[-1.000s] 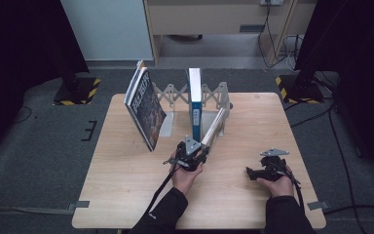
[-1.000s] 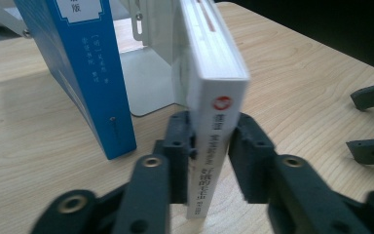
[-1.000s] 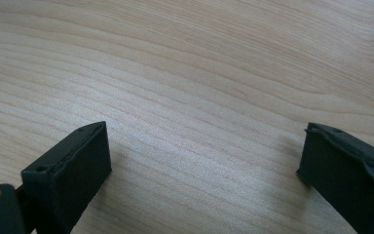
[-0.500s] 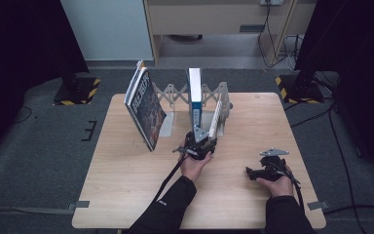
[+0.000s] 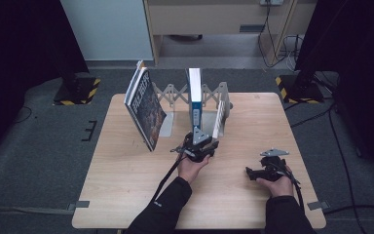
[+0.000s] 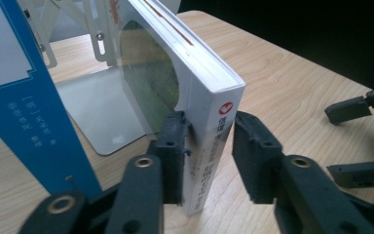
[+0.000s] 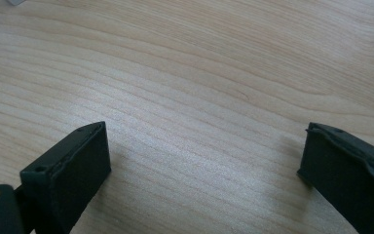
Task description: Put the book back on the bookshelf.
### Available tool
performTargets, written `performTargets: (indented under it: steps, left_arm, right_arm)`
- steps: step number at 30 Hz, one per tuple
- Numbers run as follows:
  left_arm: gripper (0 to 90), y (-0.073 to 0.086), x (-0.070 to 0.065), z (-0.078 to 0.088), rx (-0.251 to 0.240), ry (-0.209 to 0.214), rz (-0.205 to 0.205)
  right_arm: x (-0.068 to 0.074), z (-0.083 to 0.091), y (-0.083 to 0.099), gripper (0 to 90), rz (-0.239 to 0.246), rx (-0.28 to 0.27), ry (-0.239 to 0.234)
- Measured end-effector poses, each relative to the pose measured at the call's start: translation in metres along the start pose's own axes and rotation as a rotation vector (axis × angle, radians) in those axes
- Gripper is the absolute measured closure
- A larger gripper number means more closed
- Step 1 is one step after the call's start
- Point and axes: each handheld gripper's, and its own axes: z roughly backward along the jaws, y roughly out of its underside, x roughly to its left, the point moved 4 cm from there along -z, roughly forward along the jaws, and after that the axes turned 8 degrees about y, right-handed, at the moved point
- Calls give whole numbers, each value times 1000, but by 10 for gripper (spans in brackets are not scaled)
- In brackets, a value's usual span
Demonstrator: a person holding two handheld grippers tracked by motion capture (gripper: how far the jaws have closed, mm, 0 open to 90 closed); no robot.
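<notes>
On the worktop [image 5: 126, 195], an expanding book rack [image 5: 175, 95] stands at the far middle. A large book [image 5: 145, 109] leans tilted at the rack's left end. A tall book [image 5: 195, 92] stands upright in the rack's middle. To its right, a third book [image 5: 219, 119] stands on its lower edge, with the rack's end plate [image 6: 102, 112] between the two. The left gripper [image 5: 200, 145] sits just in front of that third book, one jaw on each side of its spine. The right gripper [image 5: 255, 171] lies nearer the front edge, well to the right, over bare worktop.
</notes>
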Motion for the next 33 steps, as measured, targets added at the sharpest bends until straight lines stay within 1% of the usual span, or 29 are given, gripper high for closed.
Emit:
performTargets:
  steps: [3,4,7,9,13,15,18,22,25,27,30,32,33]
  left_arm:
    - [672,-3,1,-3,-13,11,18]
    - [670,-4,1,-4,-8,10,20]
    - [665,-8,1,-12,1,2,9]
    - [664,-12,2,-17,6,-2,11]
    - [660,-17,8,-27,3,-6,33]
    - [652,-19,12,-31,-5,-2,45]
    - [647,-23,17,-35,5,-6,58]
    - [647,-28,19,-42,14,-19,45]
    - [642,-30,20,-46,15,-36,46]
    - [634,-31,19,-49,12,-31,51]
    - [630,-30,17,-50,12,-35,40]
    - [631,-30,16,-49,19,-46,33]
    - [629,-30,15,-47,24,-42,29]
  right_arm:
    - [0,0,0,41,0,0,-1]
    - [0,0,0,41,0,0,-2]
    - [0,0,0,41,0,0,-2]
    - [0,0,0,41,0,0,-2]
    - [0,0,0,41,1,0,-2]
    - [0,0,0,41,2,1,-3]
    - [0,0,0,41,1,2,-2]
    - [0,0,0,40,1,2,-3]
    - [0,0,0,40,3,1,-4]
    - [0,0,0,41,3,1,-4]
    - [0,0,0,41,3,2,-3]
    - [0,0,0,41,3,2,-4]
    - [0,0,0,41,3,2,-4]
